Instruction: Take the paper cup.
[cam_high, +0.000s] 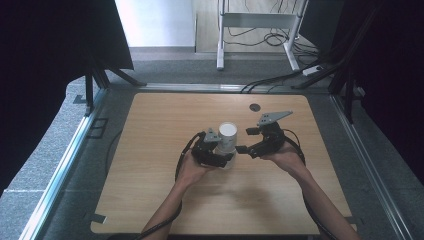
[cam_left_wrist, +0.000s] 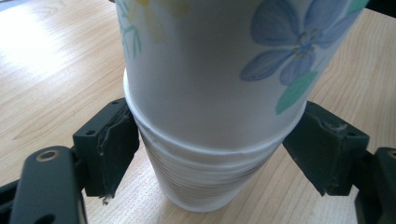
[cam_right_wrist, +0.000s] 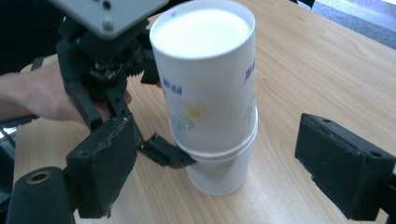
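- Paper cups (cam_high: 227, 140), stacked with a flowered one over a plain one, stood upside down on the table (cam_high: 150, 200) in the high view, between the left tool (cam_high: 220, 156) and the right tool (cam_high: 242, 141).
- In the left gripper view, the stack (cam_left_wrist: 210, 116) sat between the left tool's (cam_left_wrist: 210, 154) pads, which pressed the lower cup (cam_left_wrist: 205, 179) just under the upper rim.
- In the right gripper view, the right tool (cam_right_wrist: 215, 163) stood released, jaws well apart on either side of the stack (cam_right_wrist: 210, 107); the left tool (cam_right_wrist: 154, 144) clasped its base.

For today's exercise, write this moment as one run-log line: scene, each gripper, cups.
scene: wooden table | left gripper: jaws around lower cup, left pad touching | right gripper: jaws open, apart from cups | upper cup: flowered, nested in lower cup
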